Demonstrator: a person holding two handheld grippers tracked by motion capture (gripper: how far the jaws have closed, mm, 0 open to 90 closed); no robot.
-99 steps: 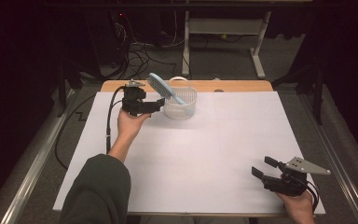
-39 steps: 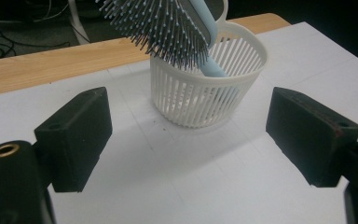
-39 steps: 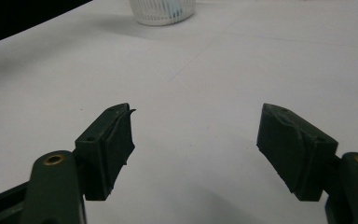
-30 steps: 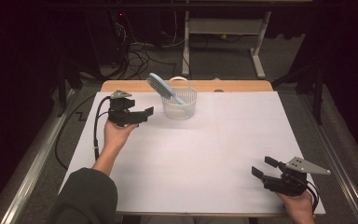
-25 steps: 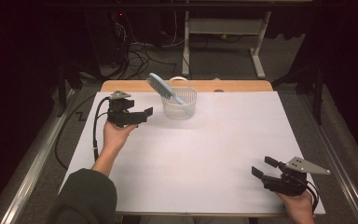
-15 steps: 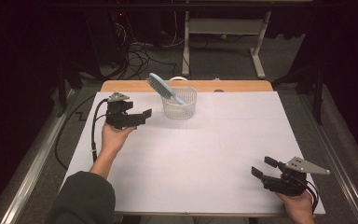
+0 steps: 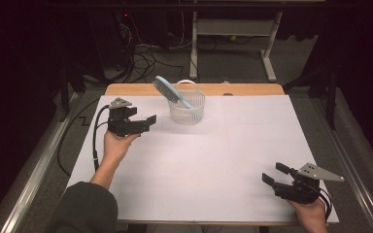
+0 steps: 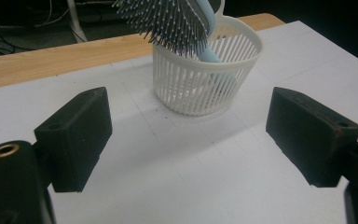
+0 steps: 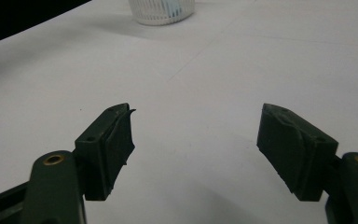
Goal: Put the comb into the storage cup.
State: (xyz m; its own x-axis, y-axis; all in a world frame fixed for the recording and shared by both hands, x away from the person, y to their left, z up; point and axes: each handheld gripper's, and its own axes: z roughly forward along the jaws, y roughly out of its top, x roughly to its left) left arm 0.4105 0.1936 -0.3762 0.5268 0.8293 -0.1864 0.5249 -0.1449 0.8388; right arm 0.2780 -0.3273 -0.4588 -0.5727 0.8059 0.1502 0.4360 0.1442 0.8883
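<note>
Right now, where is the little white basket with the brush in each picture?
High view: the round white slatted plastic basket stands at the table's far middle, right of the left tongs.
Left gripper view: upper middle, beyond the open jaws.
Right gripper view: top edge, left of centre, cut off.
Shared landmark: the light blue bristled hairbrush leaning in it.

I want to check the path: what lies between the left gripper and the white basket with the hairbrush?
Nothing. In the left gripper view, bare white table cover separates the open left gripper from the basket holding the hairbrush.
</note>
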